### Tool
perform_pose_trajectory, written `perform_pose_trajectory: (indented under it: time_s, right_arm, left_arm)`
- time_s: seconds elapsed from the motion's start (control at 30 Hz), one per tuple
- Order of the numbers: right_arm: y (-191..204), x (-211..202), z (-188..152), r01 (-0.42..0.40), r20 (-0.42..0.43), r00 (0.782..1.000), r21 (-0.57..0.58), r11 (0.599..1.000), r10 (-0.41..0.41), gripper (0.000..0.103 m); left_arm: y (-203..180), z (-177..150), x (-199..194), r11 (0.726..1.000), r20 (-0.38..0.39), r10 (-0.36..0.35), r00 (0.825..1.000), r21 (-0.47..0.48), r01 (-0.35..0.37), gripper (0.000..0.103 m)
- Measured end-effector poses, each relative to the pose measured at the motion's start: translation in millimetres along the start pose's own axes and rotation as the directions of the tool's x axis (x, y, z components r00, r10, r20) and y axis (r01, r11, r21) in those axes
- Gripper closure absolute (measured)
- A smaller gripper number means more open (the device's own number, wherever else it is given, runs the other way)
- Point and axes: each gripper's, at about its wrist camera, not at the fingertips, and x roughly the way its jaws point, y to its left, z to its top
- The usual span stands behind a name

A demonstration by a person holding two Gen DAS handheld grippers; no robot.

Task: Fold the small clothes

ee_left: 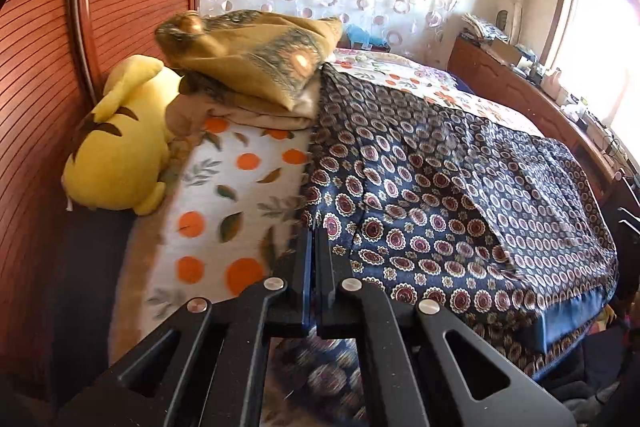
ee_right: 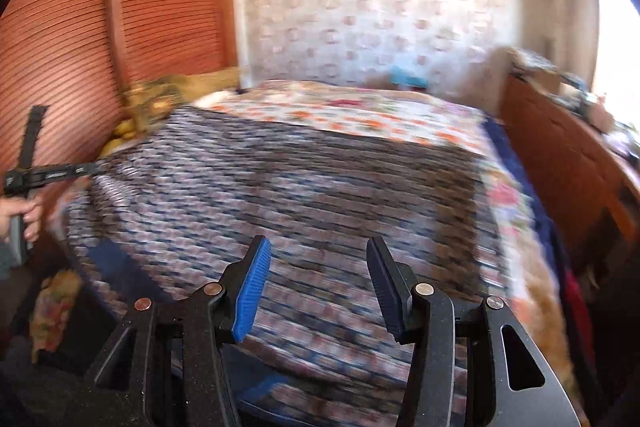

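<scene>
Patterned garment (ee_left: 460,187) covers the bed; left tool (ee_left: 313,239) pinches its edge, right tool (ee_right: 316,259) gapes empty.

A: What place is this?
B: A home bedroom: bed (ee_left: 248,163) ahead of the gripper, plush toy (ee_left: 120,139) to its left, slatted wardrobe (ee_left: 52,39) beyond, cluttered sideboard (ee_left: 520,83) to its right.

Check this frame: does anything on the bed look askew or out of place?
Nothing is damaged or spilled. The patterned garment lies rumpled, one flap folded at a slant. The right wrist view is motion-blurred.
</scene>
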Motion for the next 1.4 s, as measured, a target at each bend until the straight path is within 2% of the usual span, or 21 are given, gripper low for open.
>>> perform_pose_trajectory:
  time_s: [0.1, 0.13, 0.17, 0.27, 0.33, 0.57, 0.67, 0.77, 0.83, 0.9, 0.97, 1.03, 1.07, 1.13, 1.2, 1.3, 1.4]
  right_arm:
    - [39, 22, 12, -0.134, -0.016, 0.991, -0.046, 0.99, 0.134, 0.045]
    - [55, 29, 15, -0.182, -0.023, 0.983, -0.062, 0.981, 0.181, 0.044]
    - [68, 36, 18, -0.218, -0.031, 0.976, -0.075, 0.973, 0.216, 0.044]
    - [111, 60, 26, -0.332, -0.069, 0.943, -0.109, 0.937, 0.326, 0.044]
    - [136, 80, 33, -0.397, -0.105, 0.916, -0.124, 0.909, 0.386, 0.044]
    - [213, 131, 46, -0.539, -0.222, 0.838, -0.185, 0.822, 0.499, 0.044]
    - [245, 151, 50, -0.572, -0.253, 0.814, -0.187, 0.799, 0.524, 0.044]
    - [261, 168, 51, -0.599, -0.278, 0.793, -0.192, 0.778, 0.542, 0.044]
    - [280, 178, 50, -0.598, -0.295, 0.794, -0.216, 0.772, 0.532, 0.044]
    - [283, 188, 47, -0.581, -0.311, 0.804, -0.237, 0.778, 0.506, 0.045]
    - [292, 204, 41, -0.563, -0.325, 0.816, -0.26, 0.785, 0.478, 0.052]
    - [301, 202, 37, -0.504, -0.305, 0.858, -0.345, 0.792, 0.413, 0.076]
    - [303, 203, 38, -0.487, -0.303, 0.868, -0.366, 0.793, 0.393, 0.098]
    - [299, 207, 39, -0.495, -0.304, 0.863, -0.345, 0.798, 0.404, 0.1]
    - [287, 204, 42, -0.484, -0.261, 0.871, -0.318, 0.815, 0.415, 0.1]
    - [268, 194, 49, -0.496, -0.207, 0.867, -0.259, 0.829, 0.454, 0.1]
    - [248, 184, 52, -0.495, -0.165, 0.868, -0.232, 0.837, 0.468, 0.1]
  left_arm:
    - [5, -2, -6, 1.0, -0.003, 0.018, 1.0, 0.008, -0.018, 0.1]
    - [6, -2, -7, 1.0, -0.006, 0.019, 1.0, 0.018, -0.019, 0.089]
    - [8, -2, -8, 1.0, -0.006, 0.012, 1.0, 0.024, -0.011, 0.07]
    - [18, 0, -9, 1.0, -0.011, -0.014, 1.0, 0.012, 0.014, 0.044]
    - [29, 2, -9, 1.0, -0.016, 0.003, 1.0, -0.01, -0.003, 0.031]
    - [65, 5, -32, 0.996, 0.038, 0.08, 0.996, -0.047, -0.078, 0.03]
    - [80, 4, -40, 0.993, 0.049, 0.103, 0.994, -0.061, -0.1, 0.03]
    - [92, 2, -47, 0.99, 0.053, 0.121, 0.991, -0.073, -0.117, 0.03]
    - [99, 0, -49, 0.989, 0.054, 0.128, 0.99, -0.084, -0.124, 0.03]
    - [105, -1, -50, 0.988, 0.055, 0.13, 0.99, -0.092, -0.125, 0.03]
    - [107, -1, -49, 0.987, 0.055, 0.131, 0.99, -0.098, -0.125, 0.03]
    - [107, 2, -45, 0.988, 0.054, 0.124, 0.991, -0.103, -0.118, 0.03]
    - [107, 3, -44, 0.988, 0.054, 0.121, 0.991, -0.104, -0.114, 0.03]
    - [102, 11, -36, 0.991, 0.057, 0.095, 0.994, -0.098, -0.09, 0.03]
    - [95, 21, -28, 0.994, 0.059, 0.065, 0.996, -0.088, -0.059, 0.03]
    - [76, 42, -11, 0.999, 0.057, 0.011, 0.998, -0.05, -0.009, 0.03]
    - [52, 65, 10, 0.997, 0.044, -0.071, 0.996, -0.011, 0.071, 0.03]
